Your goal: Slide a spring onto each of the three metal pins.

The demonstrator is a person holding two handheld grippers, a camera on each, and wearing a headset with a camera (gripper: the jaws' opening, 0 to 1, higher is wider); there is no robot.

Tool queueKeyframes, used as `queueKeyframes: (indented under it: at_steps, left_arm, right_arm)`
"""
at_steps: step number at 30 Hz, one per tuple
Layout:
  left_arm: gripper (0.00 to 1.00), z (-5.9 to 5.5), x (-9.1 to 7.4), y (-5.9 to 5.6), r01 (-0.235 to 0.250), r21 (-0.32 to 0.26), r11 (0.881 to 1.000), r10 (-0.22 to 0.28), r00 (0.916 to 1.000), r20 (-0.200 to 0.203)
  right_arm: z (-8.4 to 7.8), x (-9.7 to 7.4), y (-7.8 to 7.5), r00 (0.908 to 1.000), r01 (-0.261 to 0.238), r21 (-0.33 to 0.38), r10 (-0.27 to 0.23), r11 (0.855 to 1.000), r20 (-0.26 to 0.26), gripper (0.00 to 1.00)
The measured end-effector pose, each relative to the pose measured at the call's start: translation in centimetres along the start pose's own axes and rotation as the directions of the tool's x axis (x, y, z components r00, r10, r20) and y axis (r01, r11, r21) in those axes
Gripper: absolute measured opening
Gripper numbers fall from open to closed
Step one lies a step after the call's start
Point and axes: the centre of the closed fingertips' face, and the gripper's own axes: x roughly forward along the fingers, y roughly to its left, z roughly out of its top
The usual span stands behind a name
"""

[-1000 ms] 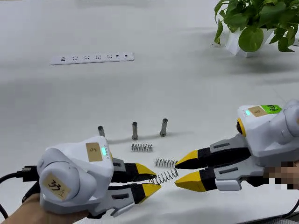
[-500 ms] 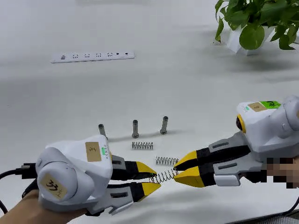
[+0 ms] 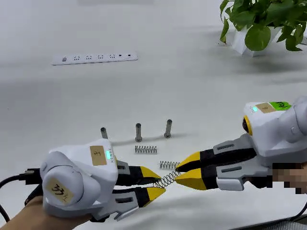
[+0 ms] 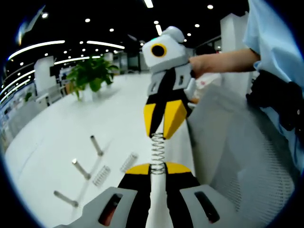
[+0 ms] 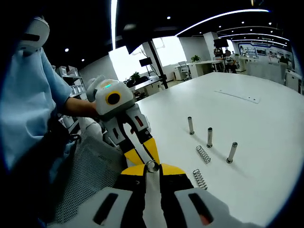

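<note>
Left gripper (image 3: 161, 183) and right gripper (image 3: 178, 171) each clenched one end of spring (image 3: 166, 179), held above desk (image 3: 192, 86) near its front edge. Pins (image 3: 138, 132) stood bare, loose springs (image 3: 146, 149) beside.

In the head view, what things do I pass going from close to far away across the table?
First the held spring → nearer loose spring → farther loose spring → row of three pins → white power strip.
</note>
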Motion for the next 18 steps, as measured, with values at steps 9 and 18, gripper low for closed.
queueKeyframes:
  at_steps: [9, 18]
  left_arm:
    - [0.09, 0.5, 0.3, 0.2, -0.009, -0.03, 1.0, 0.01, 0.9997, 0.023]
    - [0.09, 1.0, 0.3, 0.5, -0.014, -0.053, 0.998, 0.017, 0.9982, 0.058]
  right_arm:
    - [1.6, 0.5, 0.5, 0.9995, 0.027, -0.05, -0.027, 0.998, 0.017, 0.12]
    - [2.4, 0.8, 0.6, 0.9994, 0.033, -0.082, -0.032, 0.996, 0.014, 0.12]
